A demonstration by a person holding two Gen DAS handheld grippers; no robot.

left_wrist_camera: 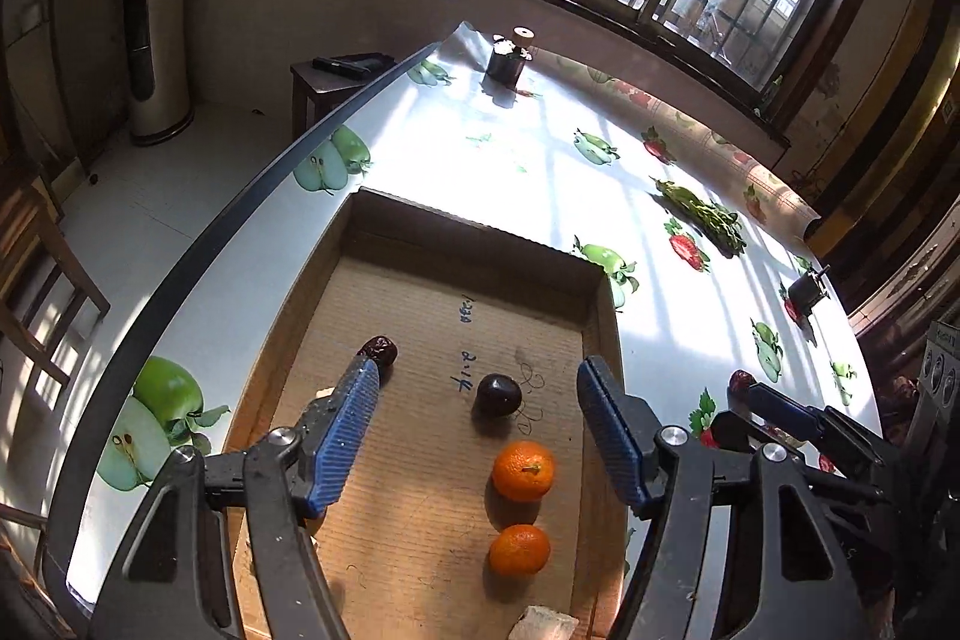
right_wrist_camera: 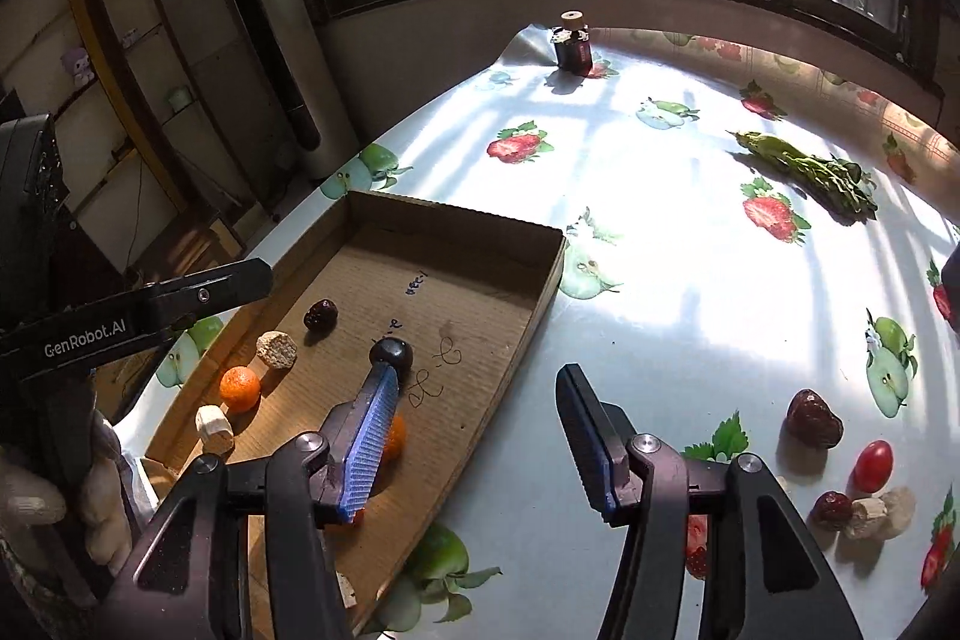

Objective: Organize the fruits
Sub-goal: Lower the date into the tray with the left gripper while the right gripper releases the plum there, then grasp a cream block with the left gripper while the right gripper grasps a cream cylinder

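A shallow cardboard tray (left_wrist_camera: 474, 238) (right_wrist_camera: 543, 280) lies on the fruit-print tablecloth. In it are two oranges (left_wrist_camera: 523, 470) (left_wrist_camera: 519, 550), a dark plum (left_wrist_camera: 498, 394) (right_wrist_camera: 391, 353), a red date (left_wrist_camera: 380, 349) (right_wrist_camera: 321, 314) and pale chunks (right_wrist_camera: 276, 349). My left gripper (left_wrist_camera: 480, 430) is open and empty above the tray, with the plum and an orange between its fingers' lines. My right gripper (right_wrist_camera: 480, 436) is open and empty over the tray's right edge. On the cloth to its right lie a red date (right_wrist_camera: 814, 418), a cherry tomato (right_wrist_camera: 872, 466), another date (right_wrist_camera: 832, 510) and pale pieces (right_wrist_camera: 870, 517).
A bunch of green beans (right_wrist_camera: 810, 169) (left_wrist_camera: 702, 214) lies at the far right of the table. A small dark jar (right_wrist_camera: 573, 43) (left_wrist_camera: 507, 61) stands at the far edge. The table's left edge (left_wrist_camera: 210, 256) drops to the floor.
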